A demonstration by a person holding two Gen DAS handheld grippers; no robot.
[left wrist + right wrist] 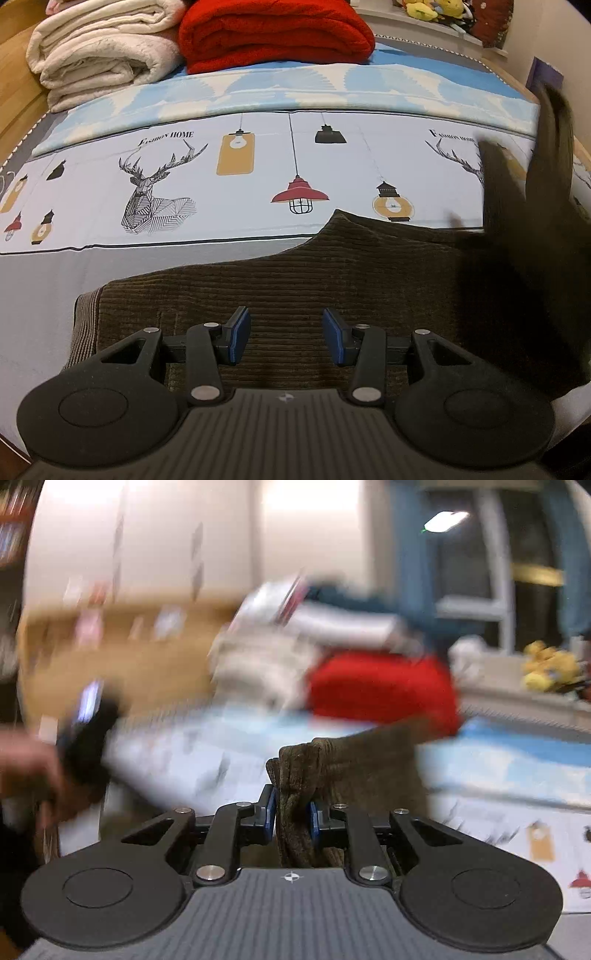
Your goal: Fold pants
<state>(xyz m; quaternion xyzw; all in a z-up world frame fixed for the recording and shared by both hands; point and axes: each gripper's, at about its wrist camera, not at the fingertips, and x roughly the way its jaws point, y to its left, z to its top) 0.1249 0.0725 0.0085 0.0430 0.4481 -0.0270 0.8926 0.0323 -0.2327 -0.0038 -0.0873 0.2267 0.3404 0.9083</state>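
Folded blankets, one cream [99, 55] and one red [273, 33], sit at the far end of the bed [258, 173], whose sheet is printed with deer and lanterns. Brown corduroy pants [295, 280] lie on its near side. Left gripper [286, 336] hovers wide over them, holding nothing. Right gripper [291, 818] pinches a bunched end narrowly, lifted in blur. A fast swing could slip that thick bunch free, or drag the unpinned cloth askew.

Brown ribbed pants [332, 280]; white sheet [258, 177] printed with deer and lamps; red blanket [273, 33].
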